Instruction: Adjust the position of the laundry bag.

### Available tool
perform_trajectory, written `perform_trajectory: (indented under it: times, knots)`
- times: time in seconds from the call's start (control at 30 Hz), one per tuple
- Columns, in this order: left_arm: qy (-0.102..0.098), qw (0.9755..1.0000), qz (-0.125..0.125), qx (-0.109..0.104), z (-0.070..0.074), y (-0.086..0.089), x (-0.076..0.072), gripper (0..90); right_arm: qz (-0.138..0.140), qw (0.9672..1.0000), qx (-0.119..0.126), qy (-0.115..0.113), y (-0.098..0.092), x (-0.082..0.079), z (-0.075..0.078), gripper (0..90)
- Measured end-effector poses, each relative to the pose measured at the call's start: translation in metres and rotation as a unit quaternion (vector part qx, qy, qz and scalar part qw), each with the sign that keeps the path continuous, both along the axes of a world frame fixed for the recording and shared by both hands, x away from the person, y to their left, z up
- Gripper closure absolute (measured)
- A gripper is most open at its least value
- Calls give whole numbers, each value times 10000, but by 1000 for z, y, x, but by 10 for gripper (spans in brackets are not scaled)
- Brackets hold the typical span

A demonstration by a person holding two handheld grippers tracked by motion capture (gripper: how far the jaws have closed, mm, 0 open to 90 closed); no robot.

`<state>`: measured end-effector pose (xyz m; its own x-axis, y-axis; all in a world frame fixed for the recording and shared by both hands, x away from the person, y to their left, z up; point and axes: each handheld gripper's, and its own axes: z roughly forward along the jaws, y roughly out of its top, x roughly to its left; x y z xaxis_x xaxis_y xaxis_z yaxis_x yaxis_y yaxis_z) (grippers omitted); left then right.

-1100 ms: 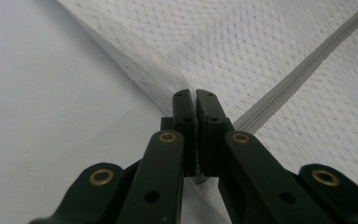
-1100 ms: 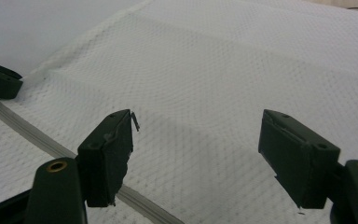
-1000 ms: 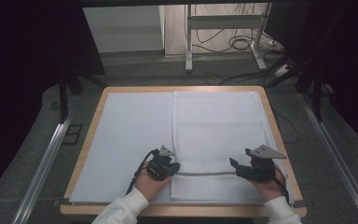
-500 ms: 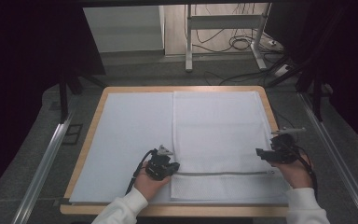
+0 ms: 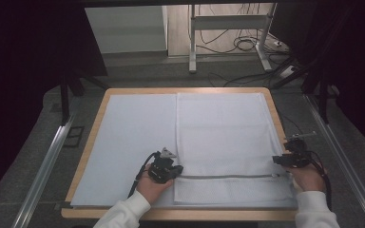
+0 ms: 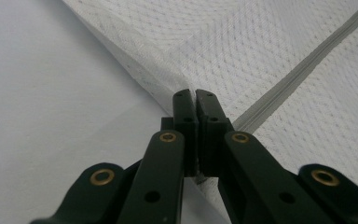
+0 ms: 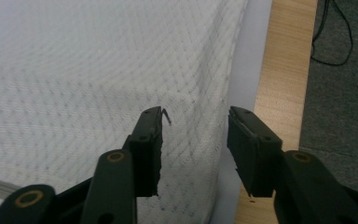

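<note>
A wooden desk (image 5: pixel 93 142) under a pale sheet carries a zippered mesh laundry bag (image 5: pixel 223 137). From above, the right tongs (image 5: pixel 279 160) have slid from the zipper to the bag's right edge, the zip apparently run across.

Left gripper view: left tongs (image 6: pixel 195 105) clenched on the bag's edge.

Right gripper view: right tongs (image 7: pixel 195 122) have just been closing, still apart, nothing gripped. The bag's contents can't be told.

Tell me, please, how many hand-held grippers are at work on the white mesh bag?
2. The left hand-held gripper is clamped on the white mesh zippered bag at its left edge beside the grey zipper; the right hand-held gripper hovers, partly open, over its right edge.
</note>
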<state>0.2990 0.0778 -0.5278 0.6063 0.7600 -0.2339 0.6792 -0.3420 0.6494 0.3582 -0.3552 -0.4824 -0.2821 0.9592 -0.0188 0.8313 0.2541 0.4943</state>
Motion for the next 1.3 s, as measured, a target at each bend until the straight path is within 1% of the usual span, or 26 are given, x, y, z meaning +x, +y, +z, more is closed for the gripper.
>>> perform_trajectory:
  times: [0.07, 0.17, 0.23, 0.33, 0.37, 0.4, 0.43, 0.5, 0.53, 0.63, 0.77, 0.87, 0.9, 1.03, 1.13, 1.3]
  knots:
    - [-1, 10000, 2, -11, 0, 0, 0, 889, -39, 10000, -67, 56, 1, 1, -3, 576]
    - [-4, 10000, -3, -16, 1, 0, 0, 890, -13, 9999, -65, 100, 1, 2, -7, 624]
    - [-5, 10000, -10, -20, 1, 0, 0, 890, -20, 9999, -108, 113, 1, 3, -9, 676]
    - [-5, 10000, -3, -27, 1, 0, 0, 891, 36, 9999, -99, 116, 1, 2, -10, 749]
    - [-11, 10000, -8, -26, 1, 0, 0, 891, 36, 9999, -99, 116, 1, 2, -10, 749]
    - [-11, 10000, -9, -29, 1, 1, 0, 891, 68, 9998, -134, 110, 1, 2, -9, 815]
    - [-11, 10000, -9, -29, 1, 1, 0, 891, 68, 9998, -134, 110, 1, 2, -9, 815]
    - [-12, 10000, -13, -27, 1, 1, 0, 891, 119, 9998, -129, 103, 2, 2, -9, 869]
    - [-12, 10000, -13, -27, 1, 1, 0, 891, 119, 9998, -129, 103, 2, 2, -9, 869]
    - [-15, 10000, 4, -37, 2, 2, 0, 892, 170, 9995, -241, 106, 5, 1, -8, 877]
    - [-10, 10000, 15, -44, 3, 3, 0, 892, 184, 9995, -249, 58, 6, 1, -8, 880]
    - [-14, 10000, 10, -39, 3, 5, 1, 893, 217, 9996, -196, 51, 7, 1, -8, 881]
    - [4, 10000, 44, -57, 3, 7, 1, 893, 254, 9996, -115, 14, 9, 1, -7, 881]
    - [-4, 9999, 83, -83, 4, 12, 1, 894, 314, 9994, -118, -10, 13, 0, -6, 882]
    - [-6, 9999, 127, -99, 5, 19, 1, 894, 363, 9993, -95, 39, 19, 0, -6, 882]
    - [-9, 9998, 178, -110, 6, 27, 0, 894, 422, 9991, -38, 50, 26, 0, -7, 881]
